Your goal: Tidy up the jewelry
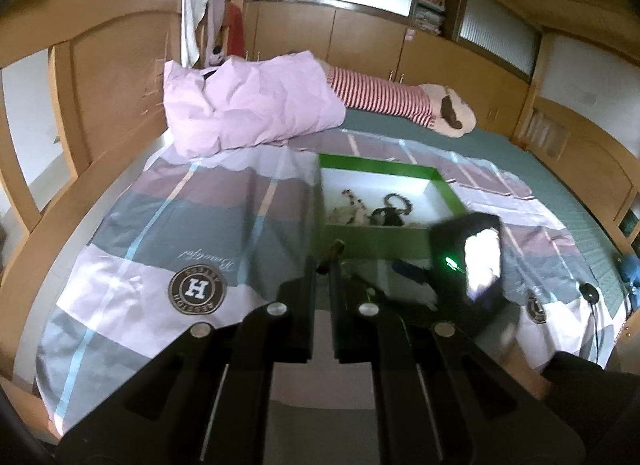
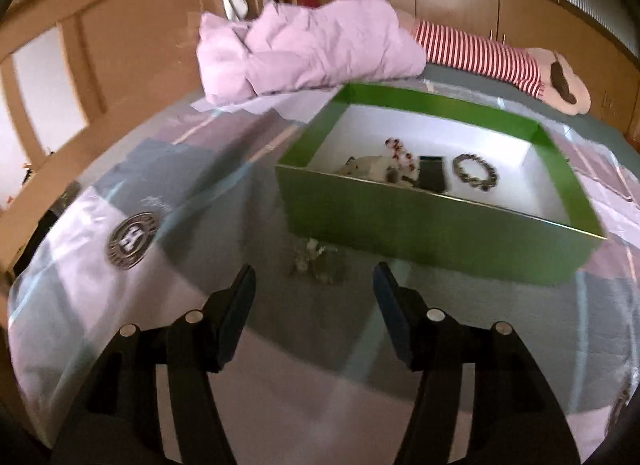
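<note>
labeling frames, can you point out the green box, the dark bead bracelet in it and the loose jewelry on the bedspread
green box (image 2: 432, 233), right wrist view, its near outer wall
dark bead bracelet (image 2: 476, 171), right wrist view, its bead ring
loose jewelry (image 2: 316, 261), right wrist view, middle of the pile

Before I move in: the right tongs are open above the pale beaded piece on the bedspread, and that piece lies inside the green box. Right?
Not quite. The right tongs are open, but the pale beaded piece lies on the bedspread outside the green box, just in front of its near wall. The right wrist view shows it.
</note>
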Available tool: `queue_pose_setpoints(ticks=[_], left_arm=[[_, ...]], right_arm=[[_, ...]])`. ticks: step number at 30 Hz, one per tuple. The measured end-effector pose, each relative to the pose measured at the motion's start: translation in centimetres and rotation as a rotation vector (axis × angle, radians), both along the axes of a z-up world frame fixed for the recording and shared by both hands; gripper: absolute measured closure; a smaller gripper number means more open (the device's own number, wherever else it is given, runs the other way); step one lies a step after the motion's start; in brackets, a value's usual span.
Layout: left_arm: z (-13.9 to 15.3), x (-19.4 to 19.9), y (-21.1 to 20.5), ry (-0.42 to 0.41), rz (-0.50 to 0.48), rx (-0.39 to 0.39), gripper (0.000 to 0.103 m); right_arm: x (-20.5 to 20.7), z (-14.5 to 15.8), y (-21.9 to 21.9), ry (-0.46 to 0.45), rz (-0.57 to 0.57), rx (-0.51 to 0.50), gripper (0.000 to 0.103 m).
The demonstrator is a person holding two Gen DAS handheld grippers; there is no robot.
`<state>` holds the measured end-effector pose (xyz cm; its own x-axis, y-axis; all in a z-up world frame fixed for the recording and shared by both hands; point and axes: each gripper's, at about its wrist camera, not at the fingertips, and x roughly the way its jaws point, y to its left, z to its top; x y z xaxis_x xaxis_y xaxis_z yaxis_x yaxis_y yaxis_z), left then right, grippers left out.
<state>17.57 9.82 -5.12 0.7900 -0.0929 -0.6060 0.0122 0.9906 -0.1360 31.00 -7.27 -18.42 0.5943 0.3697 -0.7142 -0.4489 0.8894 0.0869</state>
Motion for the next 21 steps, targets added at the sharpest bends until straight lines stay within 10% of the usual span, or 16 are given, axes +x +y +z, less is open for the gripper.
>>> queue_pose_setpoints(ticks=[3, 6, 21], left_arm=[[-0.1, 0.2, 0.7, 0.004, 0.002, 0.0, 0.096], [-0.1, 0.3, 1.3, 0.004, 0.004, -0.011, 0.097], [0.2, -0.1, -1.0, -0.005, -0.052, -0.016, 0.096]], right_arm=[[1.8, -1.4, 1.3, 0.023, -0.03, -0.037, 0.056], [3.0, -2.9, 2.1, 0.081, -0.001, -0.058, 0.095], [-8.8, 8.8, -11.0, -0.066, 0.003, 0.094, 0.096]])
